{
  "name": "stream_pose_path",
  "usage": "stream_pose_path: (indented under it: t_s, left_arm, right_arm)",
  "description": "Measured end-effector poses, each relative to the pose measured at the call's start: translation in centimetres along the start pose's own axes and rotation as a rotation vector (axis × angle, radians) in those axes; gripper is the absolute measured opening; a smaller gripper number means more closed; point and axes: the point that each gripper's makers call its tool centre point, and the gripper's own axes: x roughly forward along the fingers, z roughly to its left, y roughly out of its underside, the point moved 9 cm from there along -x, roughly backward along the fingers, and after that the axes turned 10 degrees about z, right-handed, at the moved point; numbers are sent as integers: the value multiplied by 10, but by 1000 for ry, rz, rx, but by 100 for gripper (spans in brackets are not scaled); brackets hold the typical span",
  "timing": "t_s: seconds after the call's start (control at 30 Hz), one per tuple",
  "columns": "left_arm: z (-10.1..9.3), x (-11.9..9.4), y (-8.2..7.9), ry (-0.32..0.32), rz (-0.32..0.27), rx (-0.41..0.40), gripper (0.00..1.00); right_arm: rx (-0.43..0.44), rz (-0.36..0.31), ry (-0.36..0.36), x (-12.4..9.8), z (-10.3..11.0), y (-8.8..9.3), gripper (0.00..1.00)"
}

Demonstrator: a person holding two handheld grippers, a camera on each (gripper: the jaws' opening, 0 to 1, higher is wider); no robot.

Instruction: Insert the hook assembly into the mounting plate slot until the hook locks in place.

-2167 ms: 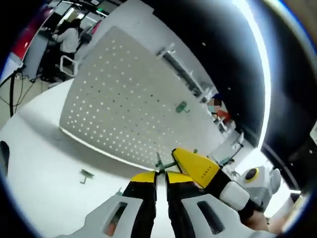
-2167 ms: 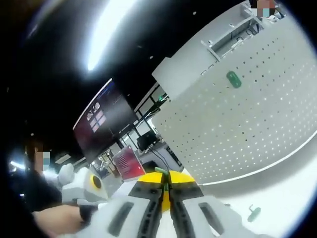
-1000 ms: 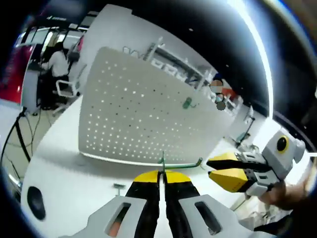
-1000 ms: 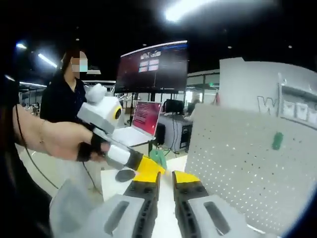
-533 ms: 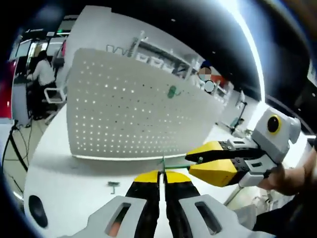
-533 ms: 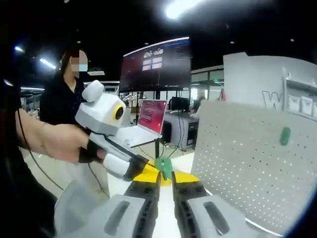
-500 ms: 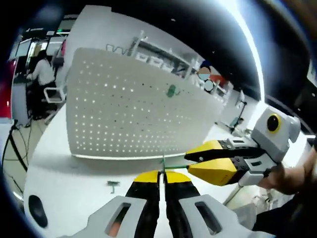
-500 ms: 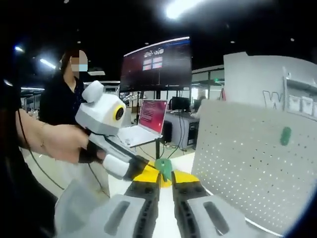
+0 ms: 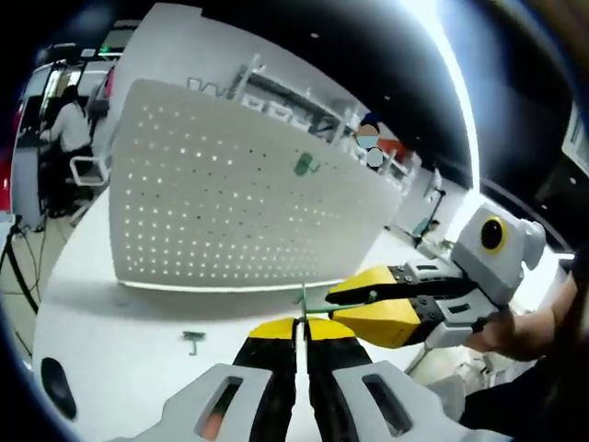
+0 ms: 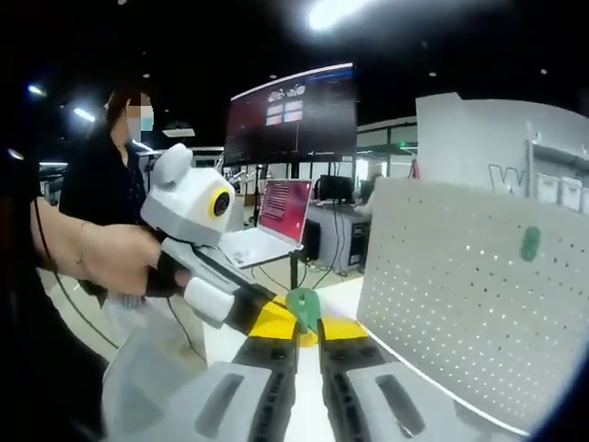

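My left gripper is shut on a thin green wire hook, which runs to the right from its yellow tips. The right gripper comes in from the right, and its yellow jaws sit closed around the hook's far end. In the right gripper view, the hook's green end stands up between the right gripper's nearly touching jaws. The left gripper meets it from the left, held by a hand. The white perforated mounting plate stands upright behind, also seen as the plate at the right.
Another green hook hangs high on the plate, and the same hook shows in the right gripper view. A loose green hook lies on the white table. A person, a big screen and a laptop lie beyond.
The right gripper, apart from the hook a second ago, has come in from the right and now sits on the hook's far end. The left gripper keeps its hold throughout.
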Motion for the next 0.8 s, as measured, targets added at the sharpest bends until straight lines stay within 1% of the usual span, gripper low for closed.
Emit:
stream_pose_path:
  t_s: [0.07,0.13,0.3,0.47,0.63,0.7,0.73,0.8]
  left_arm:
    - [-1,0,0,-1,7,8,1]
    - [-2,0,0,5,14,11,1]
    - [-4,-2,-1,11,24,37,1]
    - [-6,0,2,-7,44,75,1]
    - [-9,0,-2,16,24,58,2]
    - [-9,0,-4,14,27,65,2]
    - [-9,0,-4,11,28,78,2]
    - [-9,-1,-3,11,28,103,2]
  right_arm:
    - [-4,2,-6,0,1,0,3]
    - [-26,2,-8,-1,3,0,1]
    - [-29,-9,-3,-4,5,0,1]
    - [-66,11,23,-4,8,3,1]
    - [-83,-22,67,-10,10,0,0]
    - [-69,-27,70,-10,9,1,0]
    - [-37,-32,63,-10,8,1,0]
    - [-18,-32,55,-10,8,1,0]
